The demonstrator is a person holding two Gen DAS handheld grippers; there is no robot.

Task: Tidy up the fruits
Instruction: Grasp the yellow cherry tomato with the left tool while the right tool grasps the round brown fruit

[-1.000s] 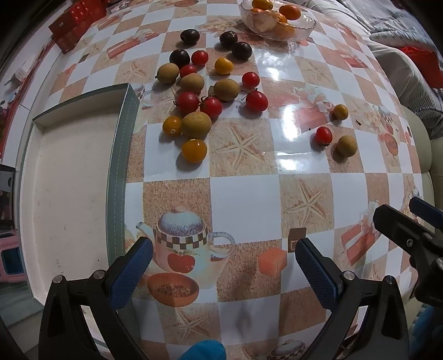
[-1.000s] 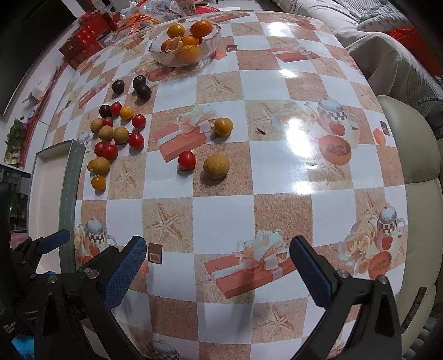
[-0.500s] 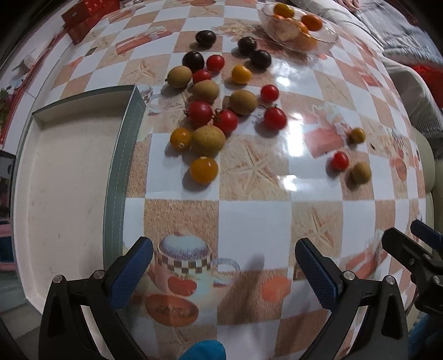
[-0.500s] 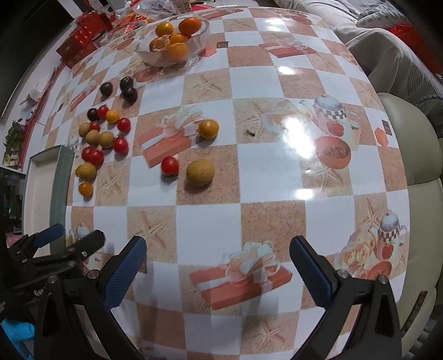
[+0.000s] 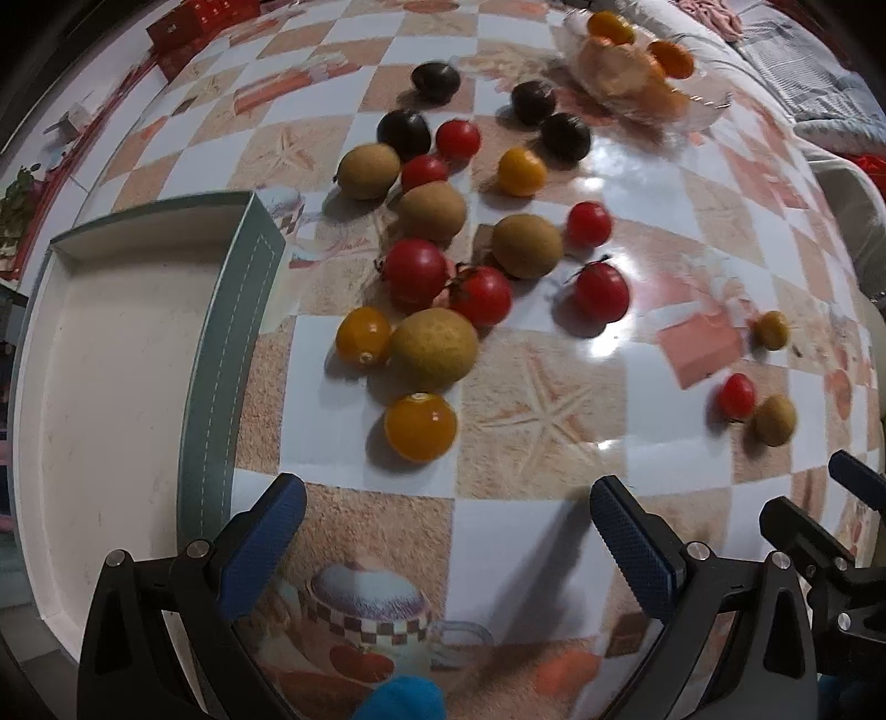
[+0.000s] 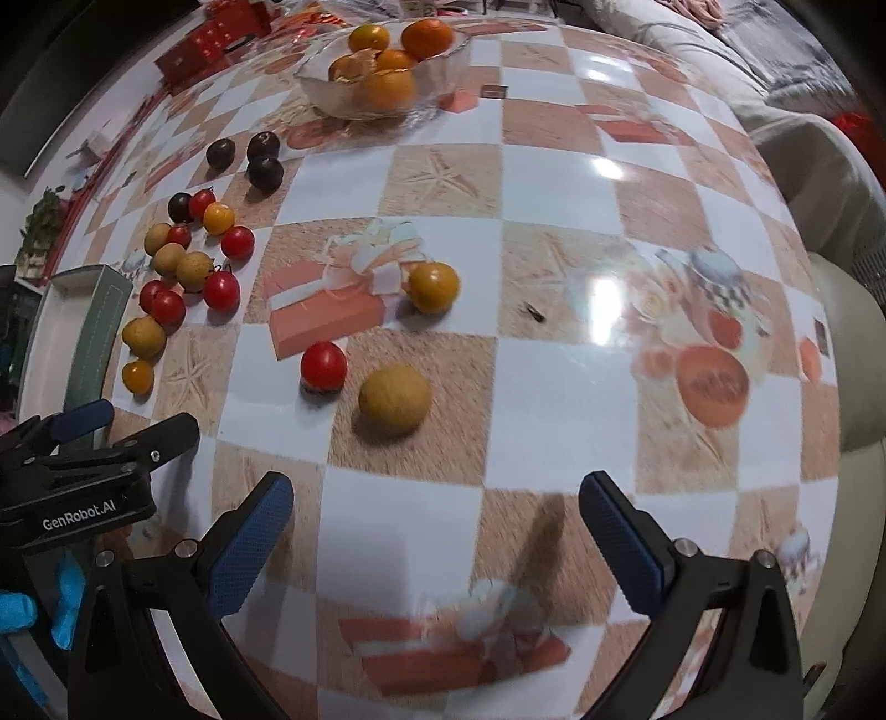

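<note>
A cluster of small fruits lies on the checked tablecloth: red tomatoes [image 5: 416, 270], tan round fruits [image 5: 433, 348], orange ones [image 5: 421, 426] and dark plums [image 5: 404, 130]. My left gripper [image 5: 443, 540] is open and empty, just short of the nearest orange fruit. Right of the cluster lie a red tomato [image 6: 323, 364], a tan fruit [image 6: 394, 399] and an orange-yellow fruit [image 6: 433, 287]. My right gripper [image 6: 432, 540] is open and empty, a little short of that tan fruit. An empty white box with a grey-green rim [image 5: 219, 354] sits left of the cluster.
A glass bowl of oranges [image 6: 382, 72] stands at the far side of the table. Red boxes [image 6: 221, 39] lie at the far left. A cream sofa [image 6: 847, 332] borders the table on the right. The left gripper's body [image 6: 83, 482] shows at lower left in the right wrist view.
Both grippers have moved forward over the table toward the fruits, which now appear larger and closer. Both stay open and empty. No fruit has moved.
</note>
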